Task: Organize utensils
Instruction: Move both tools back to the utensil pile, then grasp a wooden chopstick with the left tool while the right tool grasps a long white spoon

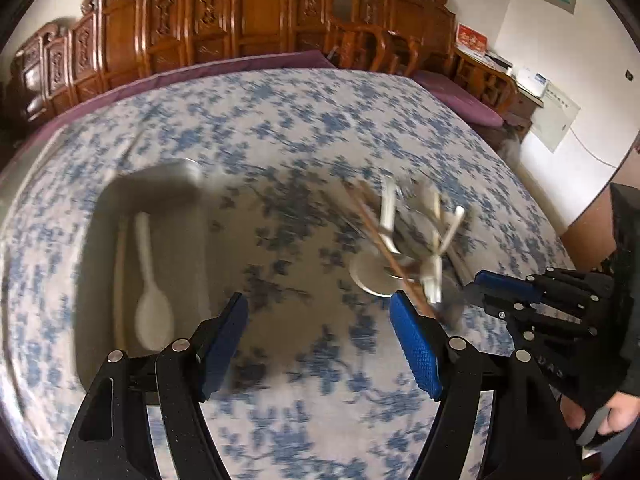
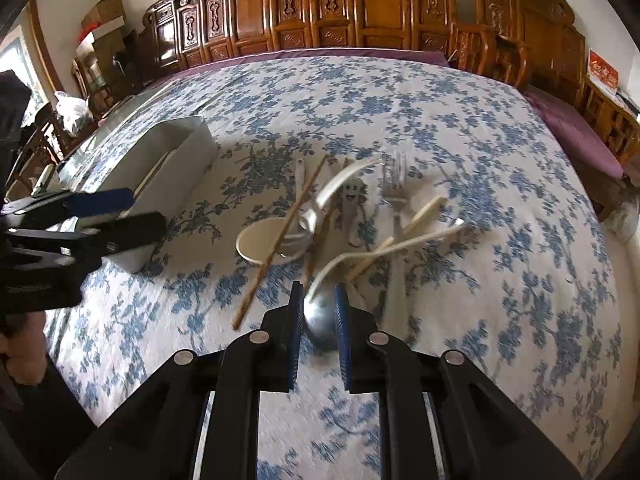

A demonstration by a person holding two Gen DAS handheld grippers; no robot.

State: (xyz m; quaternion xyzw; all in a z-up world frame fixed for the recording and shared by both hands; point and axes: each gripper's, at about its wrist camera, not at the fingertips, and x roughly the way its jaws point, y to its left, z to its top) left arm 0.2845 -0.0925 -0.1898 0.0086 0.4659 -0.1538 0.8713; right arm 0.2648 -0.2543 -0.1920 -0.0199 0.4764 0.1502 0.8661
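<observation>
Right gripper point(image 2: 318, 308) jaws clamped on the ladle point(image 2: 322, 316) bowl in the desk pile, probably for the bin point(image 2: 168, 184). Left gripper point(image 1: 320, 344) jaws apart, empty, near the bin, which holds a spoon point(image 1: 150, 288).

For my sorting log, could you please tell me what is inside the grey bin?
Inside the grey bin lie a white spoon and one wooden chopstick; its near end is hidden.

I'm seeing my right gripper point(image 2: 319, 312) w/ rough blue textured pads, matt black plastic arms, closing on a glossy metal ladle point(image 2: 324, 320). Tablecloth point(image 2: 460, 128) is looking like matt printed cloth. Chopsticks point(image 2: 280, 240) are showing bare wood; bin point(image 2: 176, 168) smooth white plastic; screen point(image 2: 360, 8) glossy carved wood.
</observation>
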